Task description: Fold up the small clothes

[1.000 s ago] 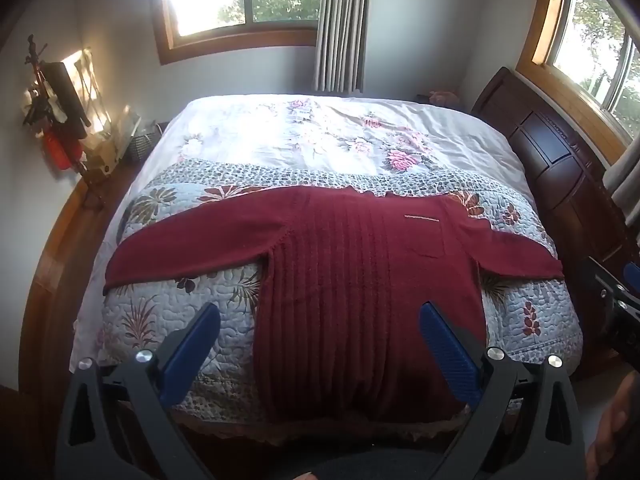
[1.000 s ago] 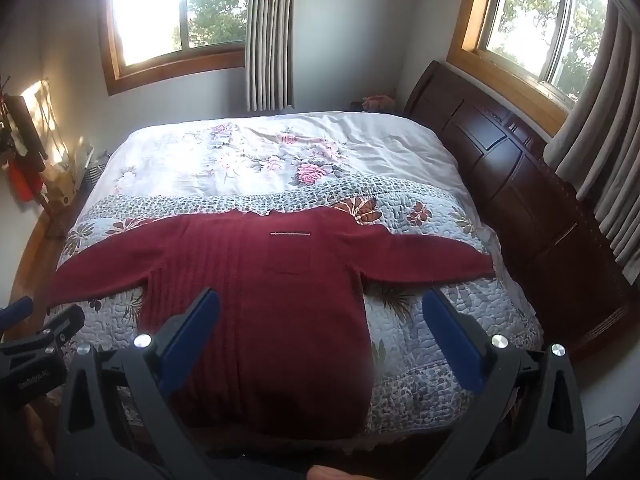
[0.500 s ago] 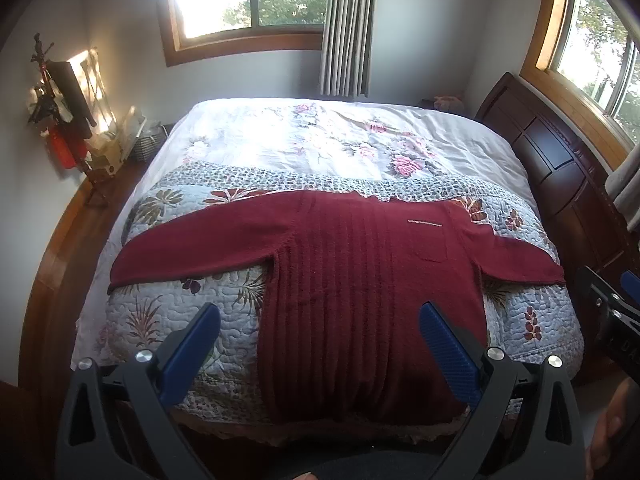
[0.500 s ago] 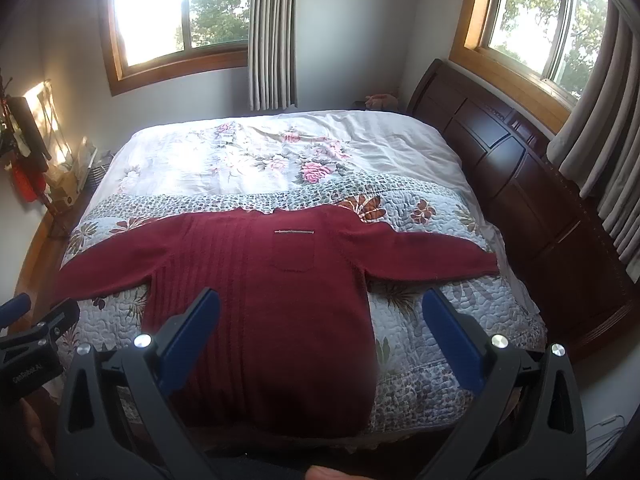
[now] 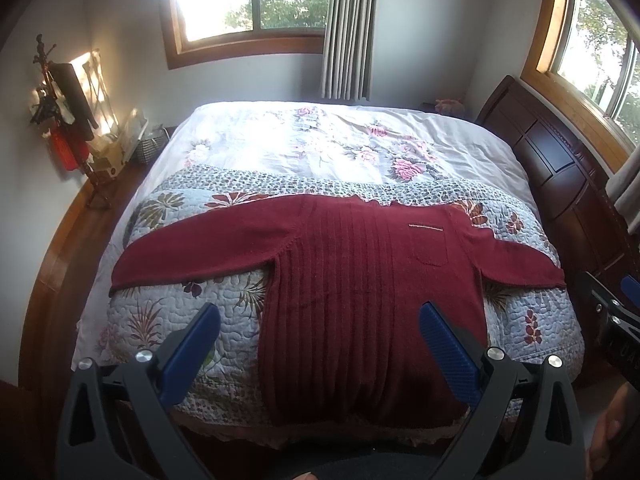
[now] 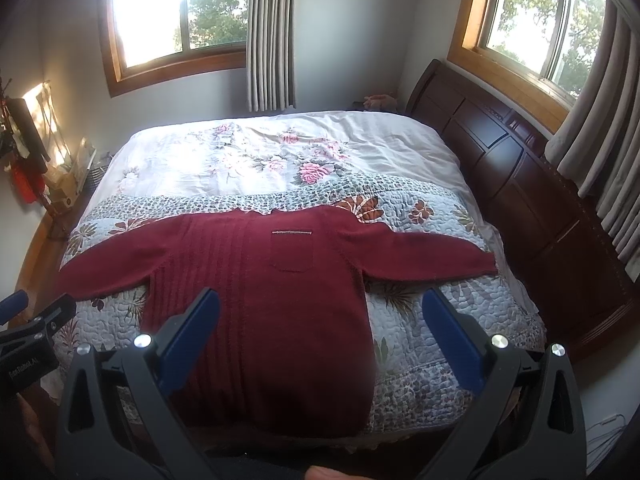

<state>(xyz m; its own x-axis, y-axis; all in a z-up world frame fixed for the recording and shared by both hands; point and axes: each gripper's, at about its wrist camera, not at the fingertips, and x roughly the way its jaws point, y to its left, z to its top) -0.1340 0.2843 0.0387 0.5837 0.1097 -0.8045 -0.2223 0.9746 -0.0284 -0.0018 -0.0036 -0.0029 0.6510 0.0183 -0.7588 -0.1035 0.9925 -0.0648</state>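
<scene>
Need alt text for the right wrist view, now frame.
A dark red sweater lies flat, sleeves spread, on a quilted bed. The open right gripper hovers above its hem, holding nothing; the left gripper shows at the left edge.

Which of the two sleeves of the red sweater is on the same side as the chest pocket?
The sleeve toward the dark headboard: this right-hand sleeve of the sweater starts beside the chest pocket. The other sleeve lies past the plain ribbed side.
</scene>
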